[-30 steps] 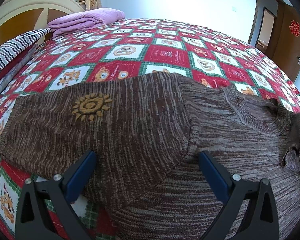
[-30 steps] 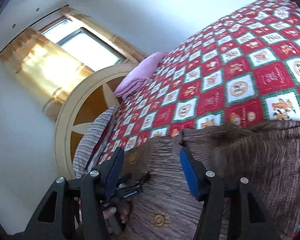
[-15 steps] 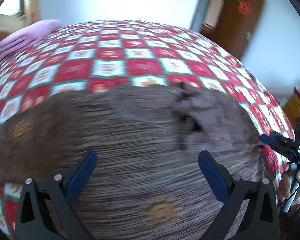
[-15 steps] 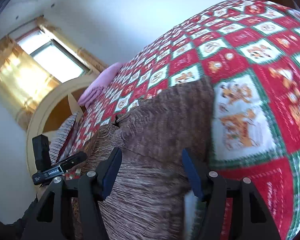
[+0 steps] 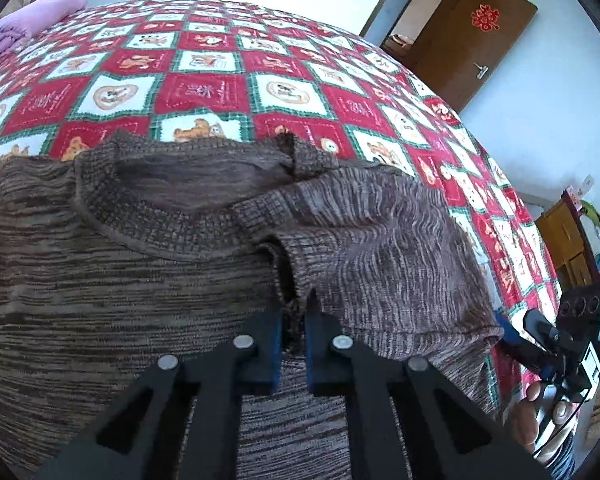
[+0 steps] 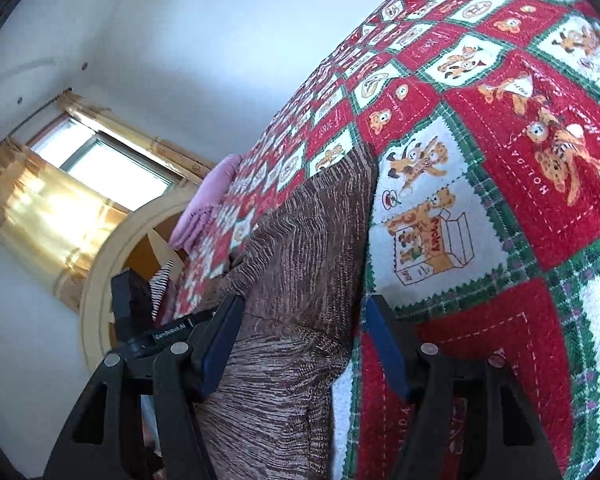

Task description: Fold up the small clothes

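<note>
A brown knit sweater (image 5: 100, 280) lies spread on a bed covered by a red, green and white quilt (image 5: 212, 92) printed with teddy bears. At the far left of the left wrist view, a folded pink blanket (image 5: 32, 14) sits at the quilt's far edge. The sweater's ribbed collar (image 5: 168, 216) curves across the middle. Just right of it, a sleeve (image 5: 380, 248) lies folded over the body. Low in the centre, the left gripper (image 5: 293, 338) is clenched on a pinch of sweater fabric at the sleeve's edge, its blue pads nearly meeting. At the far right, a hand (image 5: 540, 408) holds the other tool at the sweater's corner, beside a brown door (image 5: 468, 40).

In the right wrist view, a curtained window (image 6: 80, 176) and a curved cream headboard (image 6: 96, 300) stand at the left. The right gripper (image 6: 300, 348) has its jaws apart and opening; the sweater's edge lies between the fingers (image 6: 220, 344), but the pads do not press on it.
</note>
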### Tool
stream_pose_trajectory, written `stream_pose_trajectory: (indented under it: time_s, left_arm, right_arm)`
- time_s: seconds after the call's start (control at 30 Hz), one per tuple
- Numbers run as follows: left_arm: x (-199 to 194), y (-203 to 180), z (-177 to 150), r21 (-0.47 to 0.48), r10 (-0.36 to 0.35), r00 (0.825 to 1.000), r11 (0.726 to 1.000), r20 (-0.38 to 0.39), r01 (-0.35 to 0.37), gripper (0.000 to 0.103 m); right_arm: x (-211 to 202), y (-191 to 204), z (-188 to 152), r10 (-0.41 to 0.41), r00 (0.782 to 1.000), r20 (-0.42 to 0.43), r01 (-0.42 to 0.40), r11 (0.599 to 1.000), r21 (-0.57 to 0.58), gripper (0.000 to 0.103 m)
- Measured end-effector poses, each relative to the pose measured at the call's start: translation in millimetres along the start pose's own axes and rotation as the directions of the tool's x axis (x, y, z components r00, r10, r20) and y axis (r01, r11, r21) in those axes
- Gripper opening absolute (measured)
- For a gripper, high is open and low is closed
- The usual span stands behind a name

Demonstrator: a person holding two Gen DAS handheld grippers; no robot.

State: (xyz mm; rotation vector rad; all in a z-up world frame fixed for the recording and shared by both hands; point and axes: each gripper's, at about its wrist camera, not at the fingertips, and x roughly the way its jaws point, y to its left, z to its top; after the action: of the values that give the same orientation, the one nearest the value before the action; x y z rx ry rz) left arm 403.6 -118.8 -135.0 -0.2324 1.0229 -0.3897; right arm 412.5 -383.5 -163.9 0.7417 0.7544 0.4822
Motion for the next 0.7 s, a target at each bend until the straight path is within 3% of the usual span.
stream_pose_trajectory:
  time_s: [0.13, 0.3, 0.37, 0.43, 0.47, 0.53, 0.6, 0.67, 0.7]
  left_arm:
    - [-21, -1, 1, -0.004, -0.043, 0.998, 0.999, 0.043, 0.044, 0.006]
    - [-45, 8, -8, -0.089, -0.112, 0.994, 0.99, 0.003, 0.111, 0.006]
    - [-38, 10, -17, -0.102, -0.101, 0.994, 0.99, -0.045, 0.096, 0.006]
    - [-17, 14, -27, -0.118, -0.047, 0.991, 0.992, -0.124, 0.032, 0.008]
    - [-9, 17, -31, -0.121, -0.036, 0.991, 0.993, -0.132, 0.02, 0.014]
    - [-12, 21, -31, -0.127, -0.045, 0.997, 0.991, -0.065, 0.036, 0.015]
    - [-16, 23, -28, -0.133, -0.052, 0.997, 0.99, -0.051, 0.045, 0.02]
    - [-26, 25, -21, -0.136, -0.039, 0.999, 0.99, -0.003, 0.038, 0.046]
    - [-32, 28, -17, -0.136, -0.036, 0.999, 0.99, 0.031, 0.04, 0.053]
  right_arm:
    - [-2, 2, -2, -0.008, 1.0, 0.003, 0.008, 1.0, -0.014, 0.066]
    - [-2, 4, -4, -0.005, 1.0, 0.008, 0.005, 1.0, -0.007, 0.066]
    - [-2, 4, -5, -0.009, 1.0, 0.008, 0.009, 1.0, -0.012, 0.066]
    - [-4, 4, -5, -0.009, 1.0, 0.009, 0.009, 1.0, -0.013, 0.066]
    - [-4, 5, -5, -0.009, 1.0, 0.009, 0.009, 1.0, -0.012, 0.066]
    - [-4, 4, -5, -0.007, 1.0, 0.008, 0.007, 1.0, -0.012, 0.066]
    - [-4, 4, -5, -0.005, 1.0, 0.009, 0.005, 1.0, -0.011, 0.066]
    - [-4, 4, -5, -0.008, 1.0, 0.006, 0.008, 1.0, -0.011, 0.066]
    - [-3, 4, -5, -0.011, 1.0, 0.004, 0.011, 1.0, -0.012, 0.066]
